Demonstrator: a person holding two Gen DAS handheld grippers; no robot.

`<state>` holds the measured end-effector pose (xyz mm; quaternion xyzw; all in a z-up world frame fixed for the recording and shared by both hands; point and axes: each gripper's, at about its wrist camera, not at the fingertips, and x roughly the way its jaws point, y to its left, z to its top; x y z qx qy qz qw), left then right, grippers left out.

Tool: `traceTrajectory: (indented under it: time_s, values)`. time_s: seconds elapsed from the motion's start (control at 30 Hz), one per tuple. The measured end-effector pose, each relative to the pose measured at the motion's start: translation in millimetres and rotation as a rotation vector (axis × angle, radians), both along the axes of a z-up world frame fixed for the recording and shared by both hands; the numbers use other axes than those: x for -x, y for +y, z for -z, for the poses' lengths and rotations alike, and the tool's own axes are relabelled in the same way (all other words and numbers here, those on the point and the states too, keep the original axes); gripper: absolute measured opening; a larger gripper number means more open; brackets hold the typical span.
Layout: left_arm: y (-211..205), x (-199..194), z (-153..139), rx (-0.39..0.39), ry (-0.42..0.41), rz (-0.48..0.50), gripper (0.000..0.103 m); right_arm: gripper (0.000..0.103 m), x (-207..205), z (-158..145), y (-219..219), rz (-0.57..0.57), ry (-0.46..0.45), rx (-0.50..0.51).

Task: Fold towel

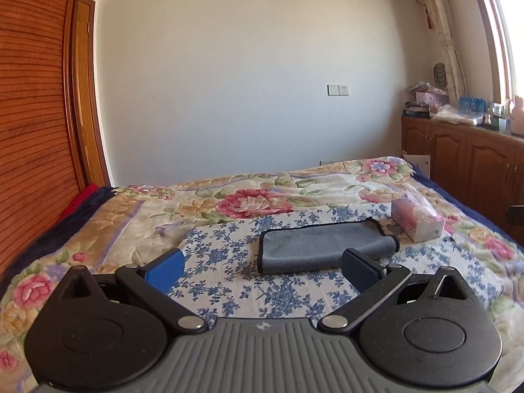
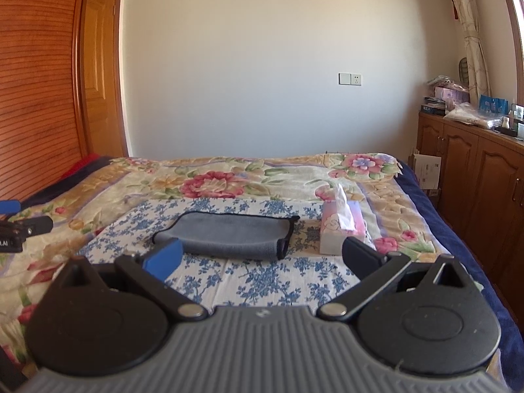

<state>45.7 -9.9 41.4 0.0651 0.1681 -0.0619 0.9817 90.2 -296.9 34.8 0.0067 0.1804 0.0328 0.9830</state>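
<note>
- Left wrist view: cream walls and a wooden wardrobe [image 1: 32, 98] frame a bed [image 1: 98, 229] under a flowered blanket, with a blue-and-white floral cloth [image 1: 229, 281] spread on top
- On that cloth lies the grey towel [image 1: 324, 245], already doubled over, with dark piping along its edge; its long axis runs left to right across the view, tilted slightly so the right end sits farther away
- Its rounded fold faces the camera, and the far right corner points toward a pink tissue box [image 1: 417, 222], which stands just beside that end
- Left gripper [image 1: 262, 267] hangs above the cloth with its jaws spread wide and nothing between them; the towel is in front of it, apart from the blue fingers [image 1: 167, 268]
- Right wrist view: same bed, with wooden cabinets [image 2: 475, 170] along the right wall
- Towel [image 2: 229, 234] again lies crosswise, piped open end at the right, near the tissue box [image 2: 340, 229]
- Right gripper [image 2: 262, 257] is also wide apart and empty, clear of the towel
- At the left edge, part of the other gripper [image 2: 19, 226] shows over the blanket
</note>
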Motion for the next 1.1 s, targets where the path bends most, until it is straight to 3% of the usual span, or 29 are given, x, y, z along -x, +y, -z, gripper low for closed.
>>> traceTrajectory:
  time_s: [0.27,0.8,1.1]
  values:
    - [7.1,8.1,13.3,0.015,0.002,-0.012,0.103,0.103,8.0,14.4,0.3,0.011,0.026,-0.007]
    - [10.3,18.2,36.4,0.021,0.005,-0.04,0.103,0.103,20.1,18.7,-2.2,0.035,-0.041,-0.004]
    - [11.3,19.8,32.7,0.025,-0.056,-0.054,0.103,0.103,24.2,20.7,-2.7,0.062,-0.08,0.007]
